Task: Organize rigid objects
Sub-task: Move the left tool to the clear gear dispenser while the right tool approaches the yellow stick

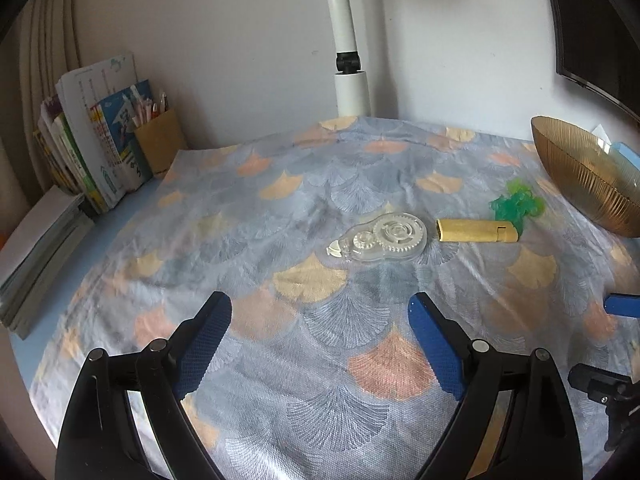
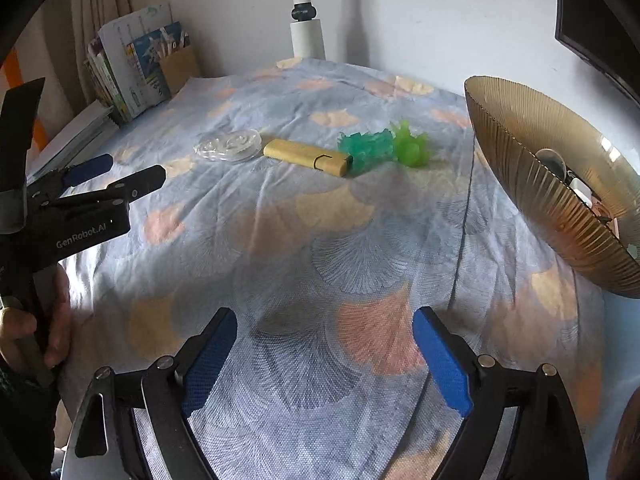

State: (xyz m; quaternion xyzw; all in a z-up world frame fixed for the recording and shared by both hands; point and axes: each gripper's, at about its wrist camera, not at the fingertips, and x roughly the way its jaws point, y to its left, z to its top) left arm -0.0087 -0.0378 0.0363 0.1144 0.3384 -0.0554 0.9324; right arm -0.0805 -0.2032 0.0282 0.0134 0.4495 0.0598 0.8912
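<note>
left tongs [image 1: 320, 312] wide — empty, right tongs [image 2: 325, 318] likewise

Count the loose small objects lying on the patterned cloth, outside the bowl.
3, in a row: a clear plastic correction-tape dispenser on the left, a tan rectangular case in the middle, a green translucent plastic piece nearest the ribbed amber glass bowl. The bowl's contents aren't counted.

Pale wall [image 1: 240, 20], white pole [image 1: 340, 8], patterned tablecloth [image 1: 320, 360]
</note>
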